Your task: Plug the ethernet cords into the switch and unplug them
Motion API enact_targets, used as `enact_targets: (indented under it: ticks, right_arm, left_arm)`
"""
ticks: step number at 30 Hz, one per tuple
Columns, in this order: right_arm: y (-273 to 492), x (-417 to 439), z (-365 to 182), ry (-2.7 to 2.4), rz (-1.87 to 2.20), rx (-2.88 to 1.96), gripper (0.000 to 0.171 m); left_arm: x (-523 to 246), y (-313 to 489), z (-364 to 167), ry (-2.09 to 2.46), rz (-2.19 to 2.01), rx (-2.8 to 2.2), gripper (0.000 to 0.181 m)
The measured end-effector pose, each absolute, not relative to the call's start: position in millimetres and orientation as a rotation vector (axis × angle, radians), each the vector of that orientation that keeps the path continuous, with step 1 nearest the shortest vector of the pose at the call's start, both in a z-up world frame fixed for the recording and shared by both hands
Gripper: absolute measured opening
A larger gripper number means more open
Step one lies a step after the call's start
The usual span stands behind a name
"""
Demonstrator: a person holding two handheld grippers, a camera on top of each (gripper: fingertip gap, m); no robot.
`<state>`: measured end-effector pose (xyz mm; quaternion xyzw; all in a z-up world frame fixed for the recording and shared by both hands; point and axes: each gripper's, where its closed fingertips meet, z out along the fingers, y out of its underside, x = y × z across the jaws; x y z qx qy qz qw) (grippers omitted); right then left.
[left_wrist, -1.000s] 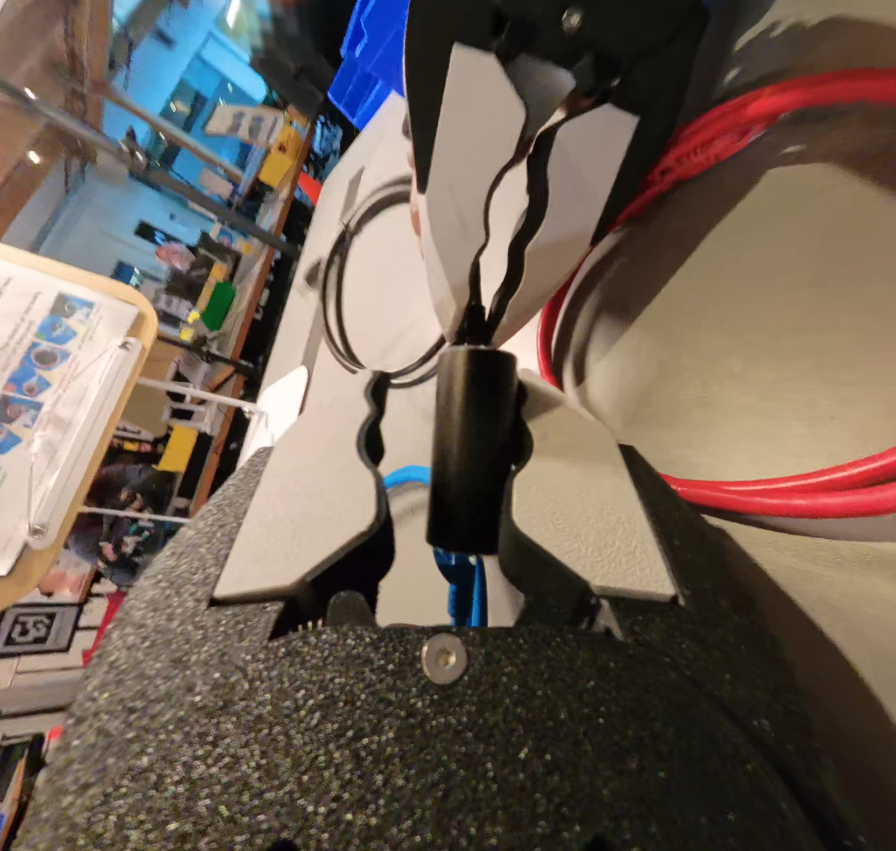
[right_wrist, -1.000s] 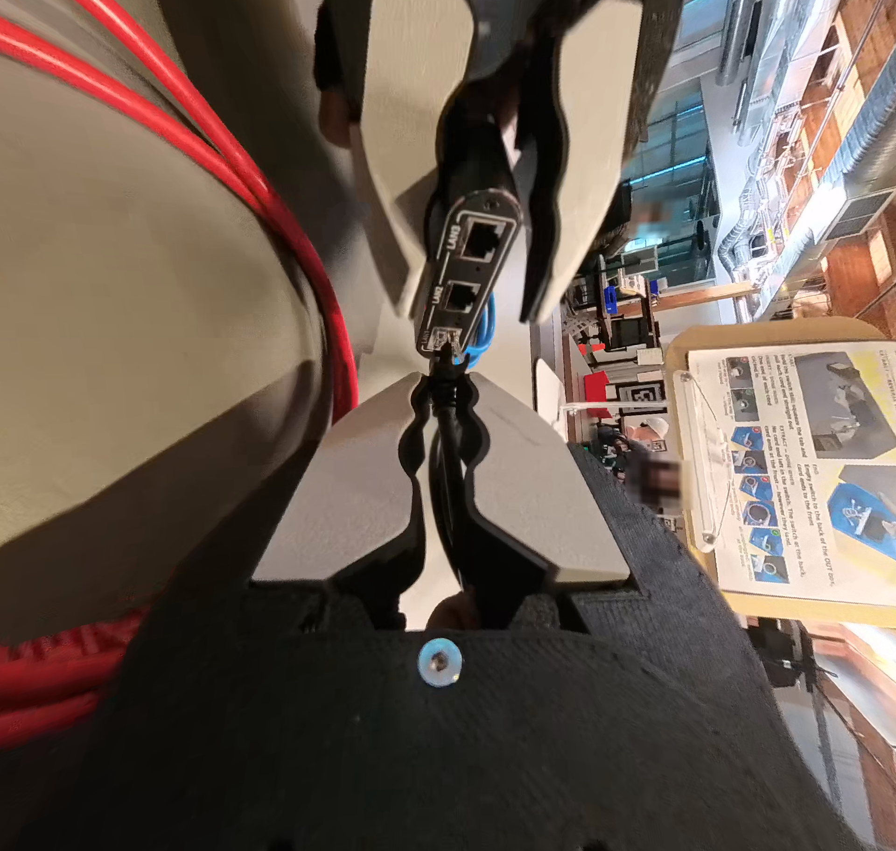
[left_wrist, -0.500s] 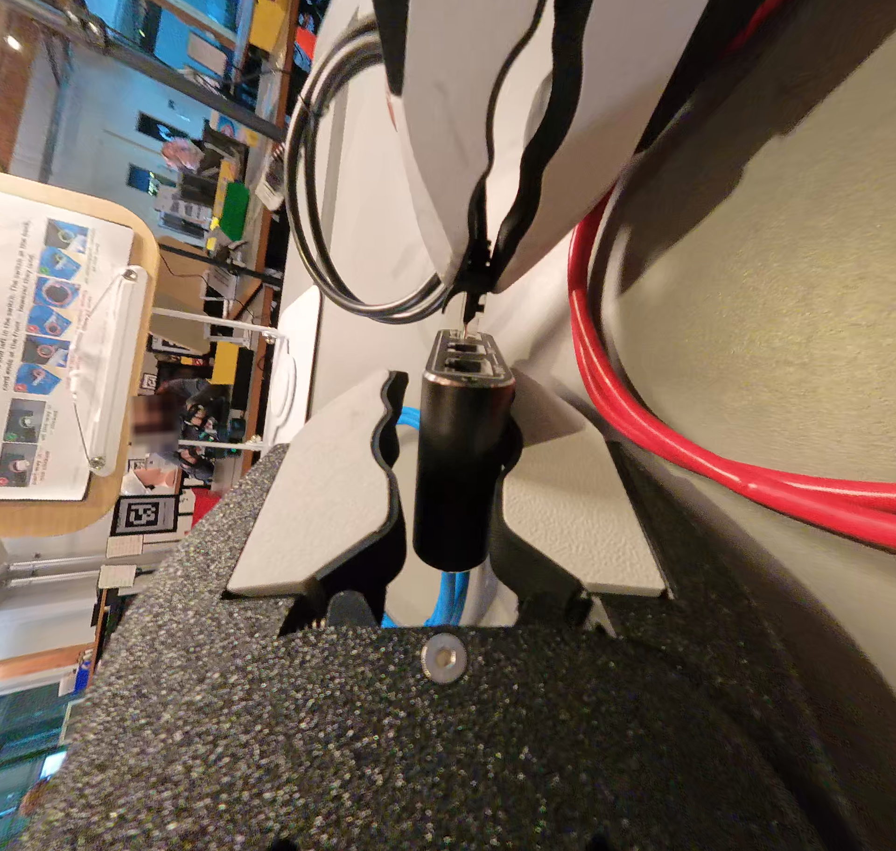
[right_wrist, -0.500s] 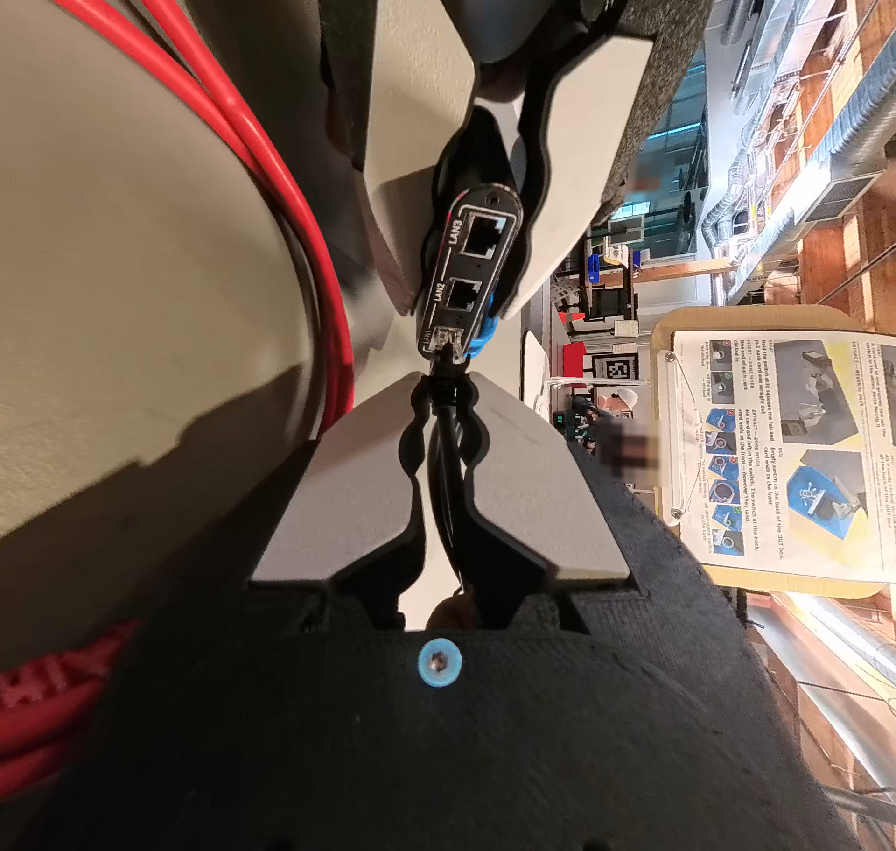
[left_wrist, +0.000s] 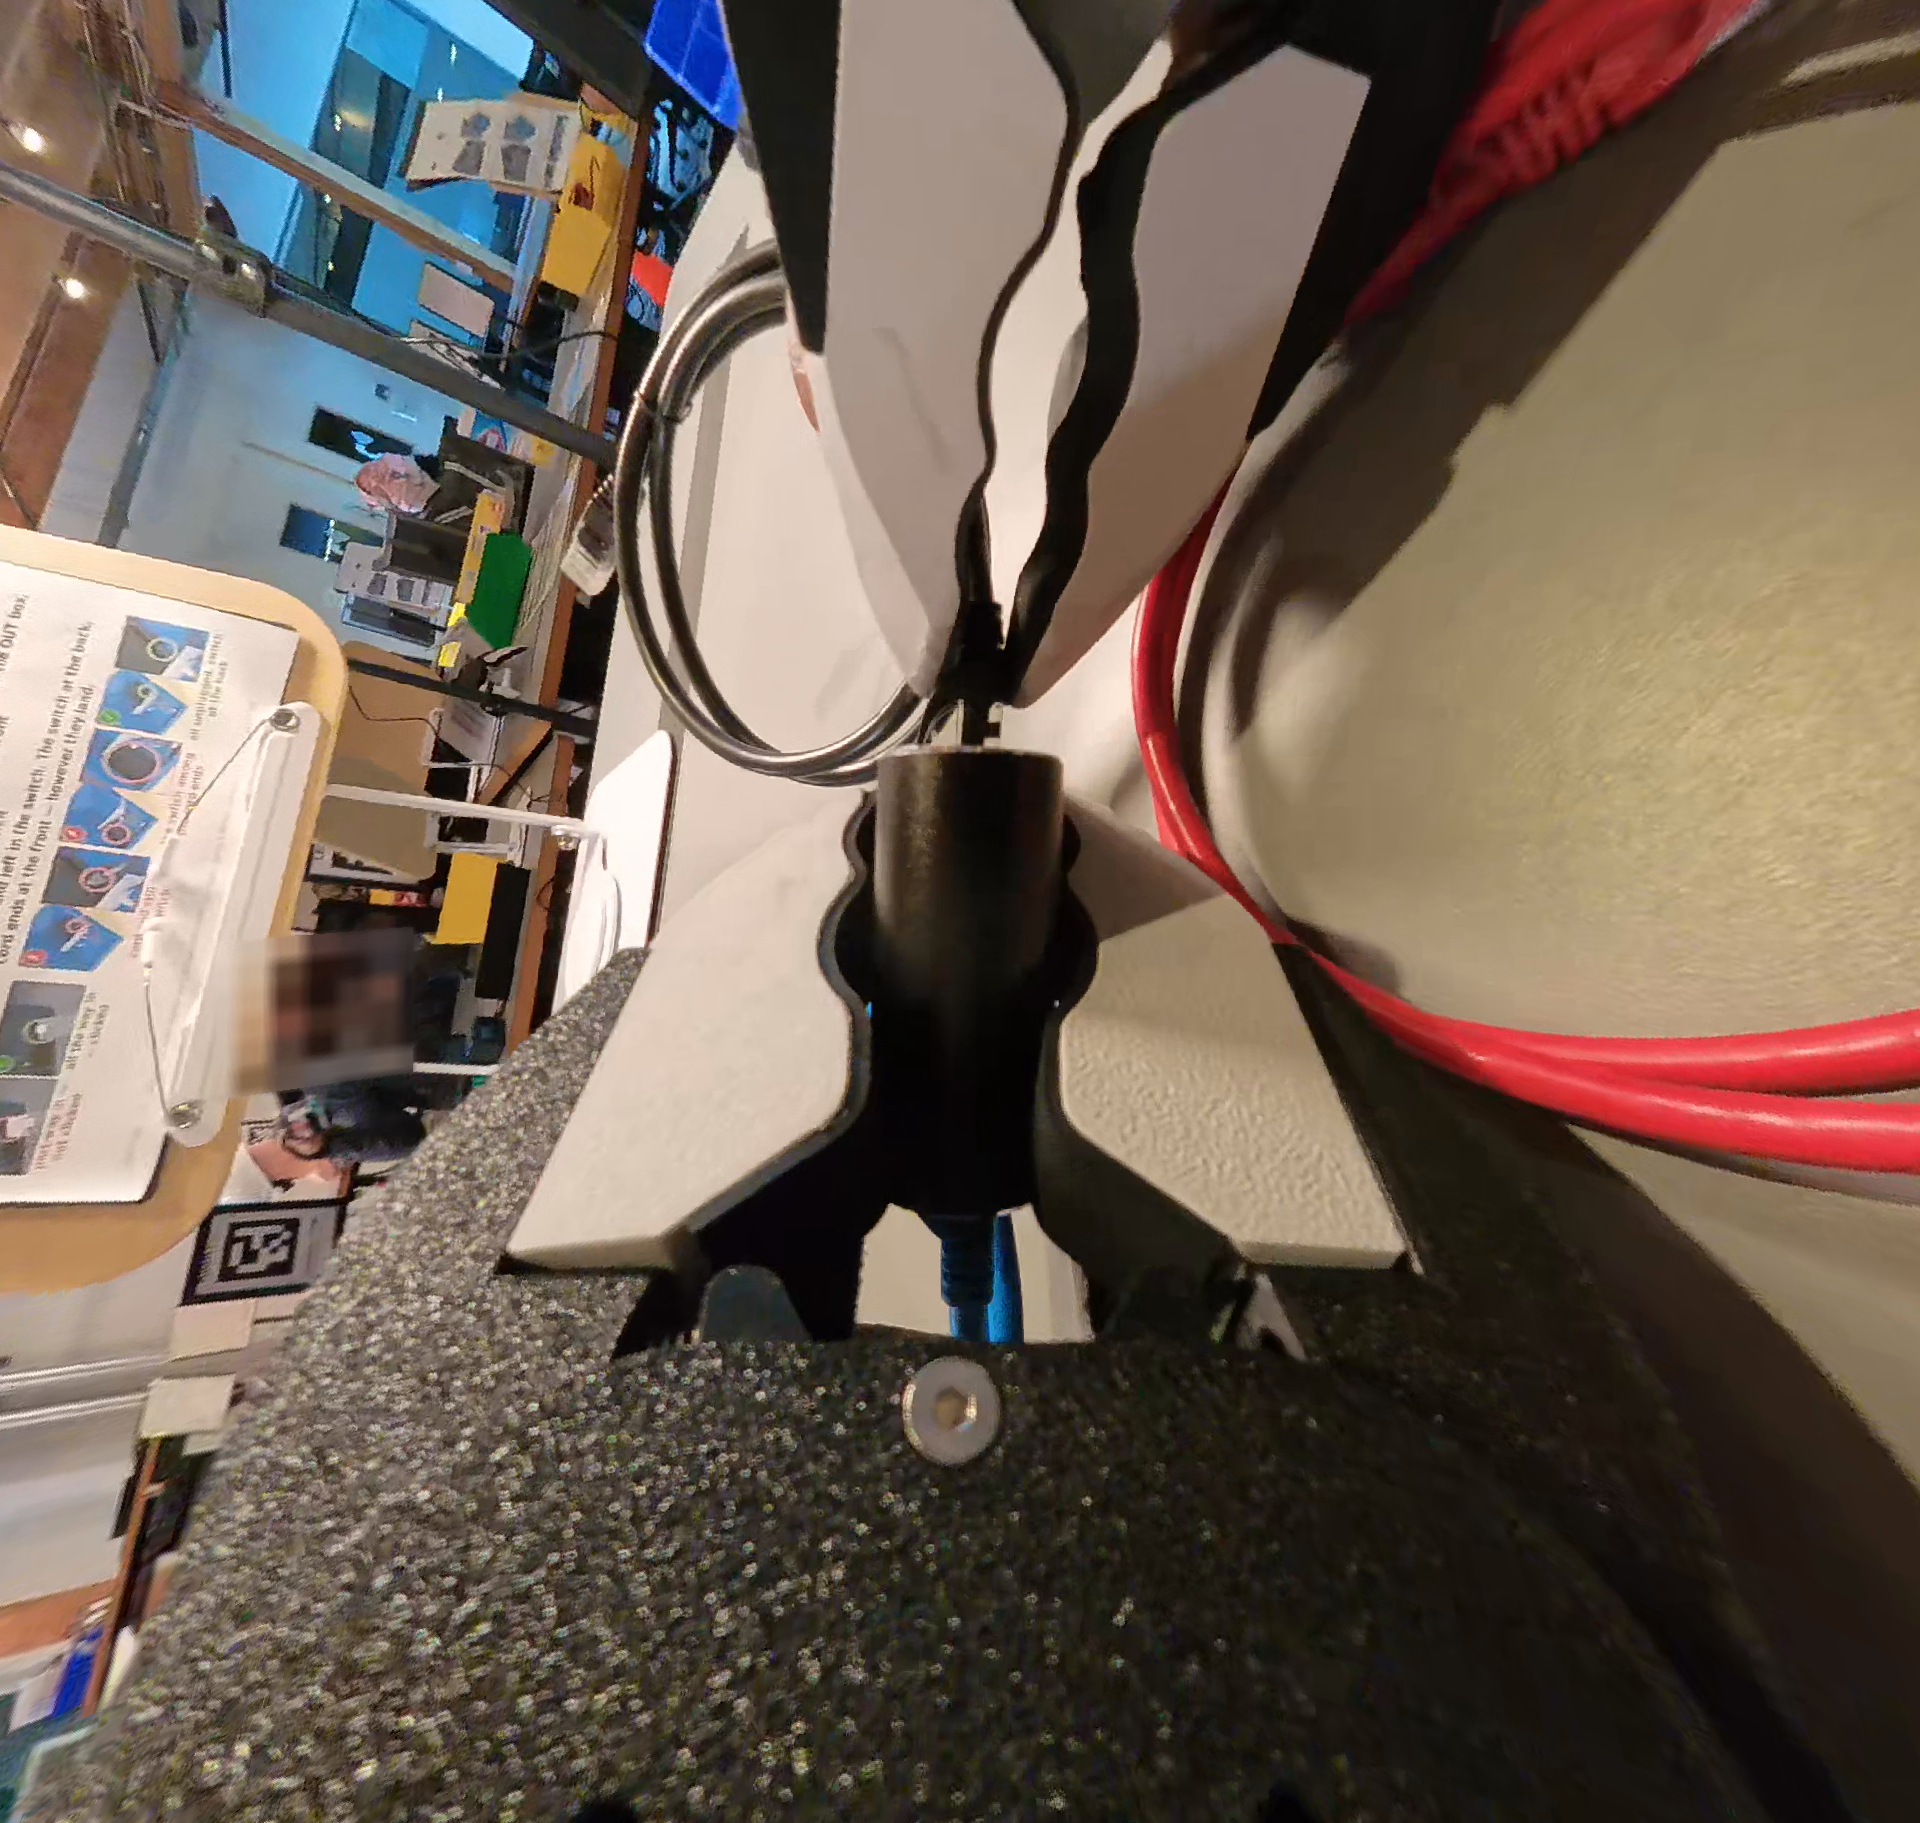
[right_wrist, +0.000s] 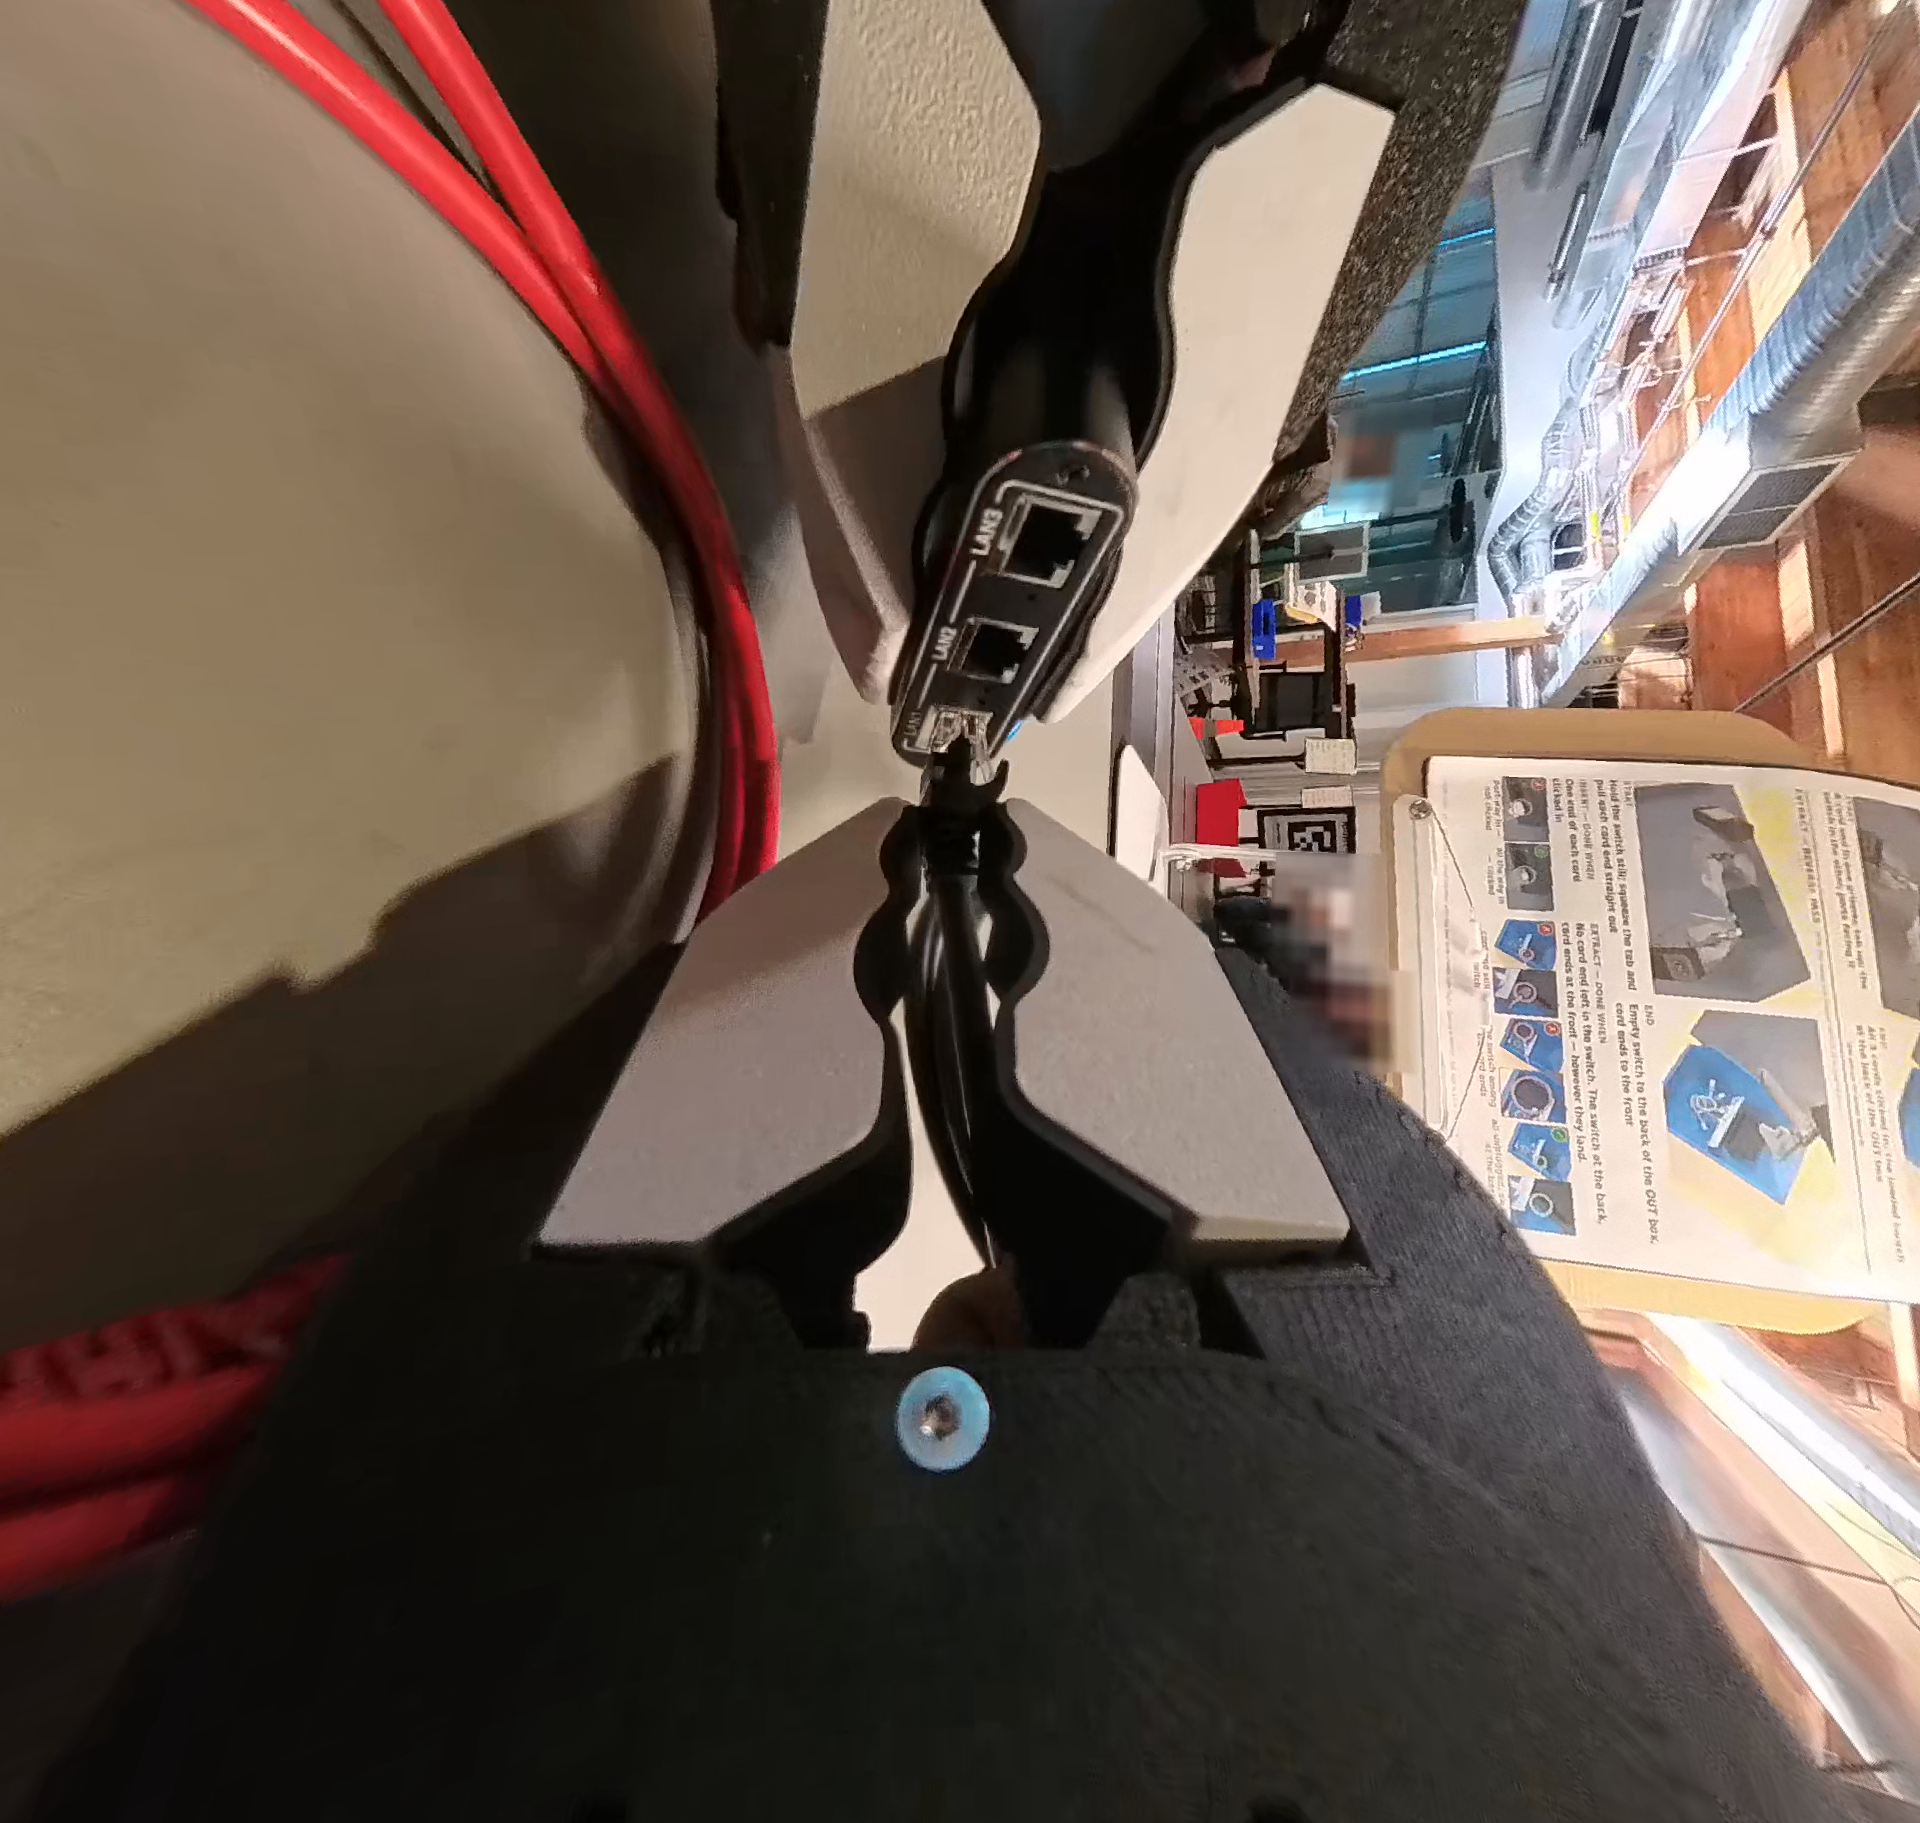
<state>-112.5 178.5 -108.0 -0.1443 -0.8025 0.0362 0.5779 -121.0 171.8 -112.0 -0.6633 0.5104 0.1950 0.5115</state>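
Note:
My left gripper [left_wrist: 966, 838] is shut on the black switch [left_wrist: 966, 900] and holds it end-on. A blue cord [left_wrist: 971, 1274] comes out of the switch's rear. My right gripper [right_wrist: 956, 823] is shut on a black ethernet cord [right_wrist: 951, 952] just behind its plug [right_wrist: 956, 739]. The plug sits in the lowest port of the switch face [right_wrist: 1008, 599]; the two ports above it are empty. The two grippers face each other tip to tip. In the left wrist view the right gripper [left_wrist: 982, 672] comes in from the top. The black cord's coil [left_wrist: 665, 568] hangs beyond it.
A looped red cable [left_wrist: 1455, 1056] lies against a beige wall [left_wrist: 1610, 630] close on one side; it also shows in the right wrist view [right_wrist: 665, 443]. A wooden clipboard with an instruction sheet [right_wrist: 1662, 1025] stands on the other side. A cluttered workshop lies beyond. The tips of both grippers are at nearly the same place.
The black plug and the switch have closed up, and the plug now sits flush in the end port. My left fingers have closed in around the switch. Both views have swung a little.

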Motion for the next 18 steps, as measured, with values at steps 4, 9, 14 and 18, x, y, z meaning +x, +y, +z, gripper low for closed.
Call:
enact_targets:
  ticks: [4,9,14,18]
  right_arm:
    - [176,-111,-105,-1.872,0.114,-0.329,0.011]
    - [172,-111,-105,-1.884,0.128,-0.314,0.011]
    - [178,-112,-102,-1.864,0.107,-0.340,0.011]
    - [190,-115,-96,-1.829,0.078,-0.388,0.011]
  left_arm:
    - [-117,169,-107,1.210,0.401,-1.581,0.029]
    - [-109,165,-105,1.220,0.346,-1.564,0.028]
    - [-112,171,-102,1.195,0.395,-1.566,0.028]
    - [-121,179,-102,1.165,0.511,-1.617,0.030]
